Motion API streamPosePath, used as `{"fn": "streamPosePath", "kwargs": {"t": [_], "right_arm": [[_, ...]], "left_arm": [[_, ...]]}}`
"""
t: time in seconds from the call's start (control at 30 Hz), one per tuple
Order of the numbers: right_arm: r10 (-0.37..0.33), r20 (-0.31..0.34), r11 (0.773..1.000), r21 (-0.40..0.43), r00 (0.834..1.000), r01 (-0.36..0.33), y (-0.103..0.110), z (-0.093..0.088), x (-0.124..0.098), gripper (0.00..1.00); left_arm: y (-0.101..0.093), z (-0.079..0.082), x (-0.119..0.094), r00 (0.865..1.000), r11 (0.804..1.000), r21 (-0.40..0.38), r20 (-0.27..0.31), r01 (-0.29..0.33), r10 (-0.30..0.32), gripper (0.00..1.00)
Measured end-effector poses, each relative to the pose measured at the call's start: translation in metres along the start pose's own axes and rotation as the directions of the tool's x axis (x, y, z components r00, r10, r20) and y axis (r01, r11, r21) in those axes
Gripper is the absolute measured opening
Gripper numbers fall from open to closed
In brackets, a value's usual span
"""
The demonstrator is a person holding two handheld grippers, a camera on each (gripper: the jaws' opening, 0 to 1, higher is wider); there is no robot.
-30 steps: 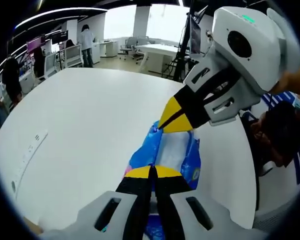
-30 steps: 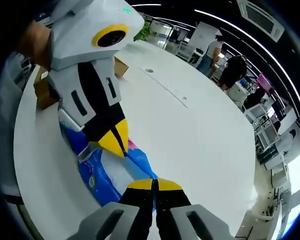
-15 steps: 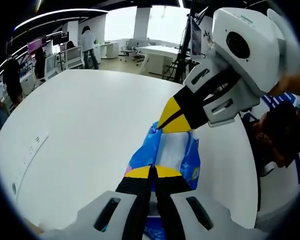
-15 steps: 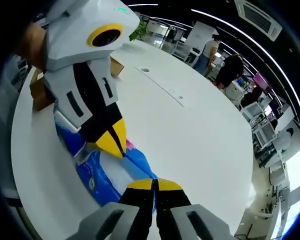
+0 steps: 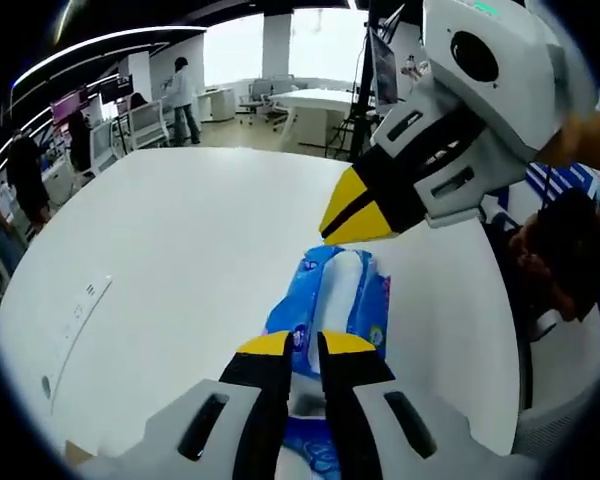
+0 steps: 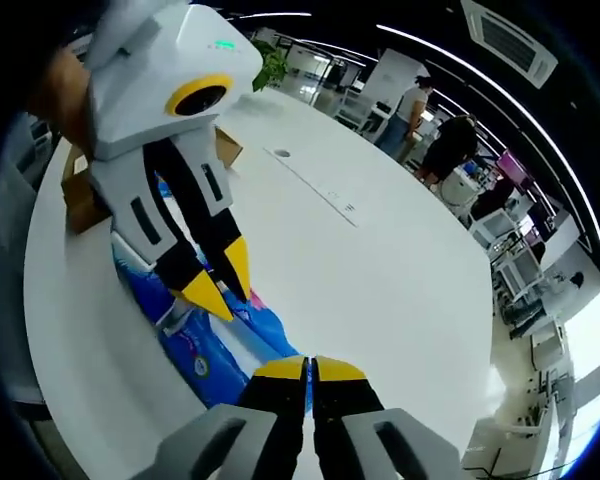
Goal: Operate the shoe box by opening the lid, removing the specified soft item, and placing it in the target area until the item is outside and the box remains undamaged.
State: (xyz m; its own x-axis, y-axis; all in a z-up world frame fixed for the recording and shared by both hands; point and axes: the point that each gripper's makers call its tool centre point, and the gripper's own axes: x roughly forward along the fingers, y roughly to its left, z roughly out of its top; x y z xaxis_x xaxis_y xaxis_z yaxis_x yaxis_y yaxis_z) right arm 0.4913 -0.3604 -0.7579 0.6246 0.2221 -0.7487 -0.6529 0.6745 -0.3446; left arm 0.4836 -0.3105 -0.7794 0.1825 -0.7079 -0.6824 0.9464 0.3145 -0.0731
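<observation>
In the left gripper view we see the left gripper (image 5: pixel 305 344) with its 2 yellow-tipped jaws slightly apart over the near end of the blue plastic soft pack (image 5: pixel 332 305), which lies on the white round table (image 5: pixel 180 260). Farther off, the right gripper (image 5: pixel 357 213) hangs above the pack, jaws together. The brown cardboard shoe box (image 6: pixel 80 190) is partly hidden.

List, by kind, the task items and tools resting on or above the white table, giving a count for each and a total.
Blue soft packs: 1
Brown cardboard boxes: 1
Handheld grippers, left gripper and right gripper: 2
Total: 4
</observation>
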Motion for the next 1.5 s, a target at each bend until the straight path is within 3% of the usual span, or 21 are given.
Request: {"fn": "streamPosePath", "kwargs": {"t": [0.17, 0.47, 0.63, 0.8, 1.2, 1.5], "right_arm": [[0.008, 0.008, 1.000, 0.018, 1.000, -0.008, 0.007, 0.005, -0.007, 0.02], [0.027, 0.013, 0.999, 0.031, 1.000, -0.028, 0.021, 0.015, -0.022, 0.16], [0.040, 0.023, 0.999, 0.032, 0.999, -0.041, 0.028, 0.020, -0.031, 0.25], [0.072, 0.040, 0.996, 0.048, 0.997, -0.074, 0.039, 0.030, -0.041, 0.32], [0.151, 0.043, 0.988, -0.003, 0.988, -0.151, 0.070, 0.055, -0.058, 0.42], [0.190, 0.057, 0.981, -0.047, 0.980, -0.188, 0.091, 0.076, -0.061, 0.50]], "left_arm": [[-0.006, -0.001, -0.013, 1.000, 1.000, 0.028, -0.014, 0.000, 0.001, 0.12], [-0.014, 0.003, -0.037, 1.000, 0.999, 0.034, -0.015, -0.006, 0.007, 0.20], [-0.021, 0.006, -0.054, 1.000, 1.000, -0.001, 0.006, 0.000, 0.000, 0.29], [-0.026, 0.003, -0.071, 1.000, 1.000, 0.022, -0.002, -0.010, 0.010, 0.34], [-0.032, 0.005, -0.124, 0.996, 0.998, -0.055, 0.078, -0.030, 0.034, 0.51], [-0.022, -0.012, -0.168, 0.989, 0.992, -0.088, 0.115, -0.085, 0.095, 0.61]]}}
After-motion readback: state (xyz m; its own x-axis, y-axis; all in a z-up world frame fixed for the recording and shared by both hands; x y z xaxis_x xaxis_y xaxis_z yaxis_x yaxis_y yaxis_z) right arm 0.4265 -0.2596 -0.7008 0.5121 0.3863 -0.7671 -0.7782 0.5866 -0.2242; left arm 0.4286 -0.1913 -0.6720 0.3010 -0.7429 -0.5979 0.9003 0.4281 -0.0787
